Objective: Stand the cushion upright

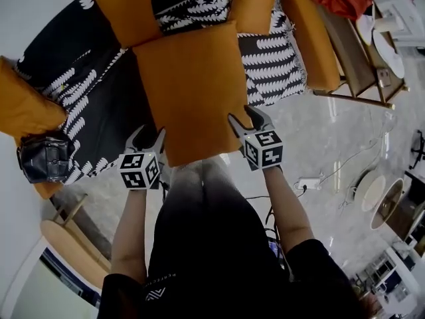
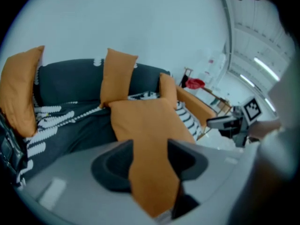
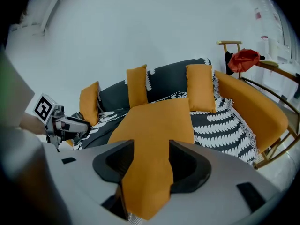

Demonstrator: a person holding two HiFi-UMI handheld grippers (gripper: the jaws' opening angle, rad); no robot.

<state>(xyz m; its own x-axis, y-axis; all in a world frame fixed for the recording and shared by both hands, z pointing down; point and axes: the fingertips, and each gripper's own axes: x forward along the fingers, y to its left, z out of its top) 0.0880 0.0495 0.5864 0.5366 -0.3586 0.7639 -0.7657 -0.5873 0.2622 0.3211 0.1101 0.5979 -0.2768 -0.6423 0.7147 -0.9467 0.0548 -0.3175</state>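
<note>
A large orange cushion (image 1: 192, 88) lies flat on the sofa seat, its near edge hanging over the seat front toward me. My left gripper (image 1: 149, 133) is at the cushion's near left corner and my right gripper (image 1: 244, 115) at its near right corner. In the left gripper view the cushion (image 2: 150, 125) runs between the spread jaws of the left gripper (image 2: 150, 149). The right gripper view shows the same: the cushion (image 3: 159, 125) passes between the parted jaws of the right gripper (image 3: 151, 149). Both stand open around the corners.
The sofa (image 1: 80, 65) carries a black throw with white leaves. Smaller orange cushions (image 1: 123, 8) stand against its back, and another (image 1: 23, 105) sits at the left end beside a black bag (image 1: 43, 157). A wooden side table (image 1: 352, 38) stands right; cables and a power strip (image 1: 309, 183) lie on the floor.
</note>
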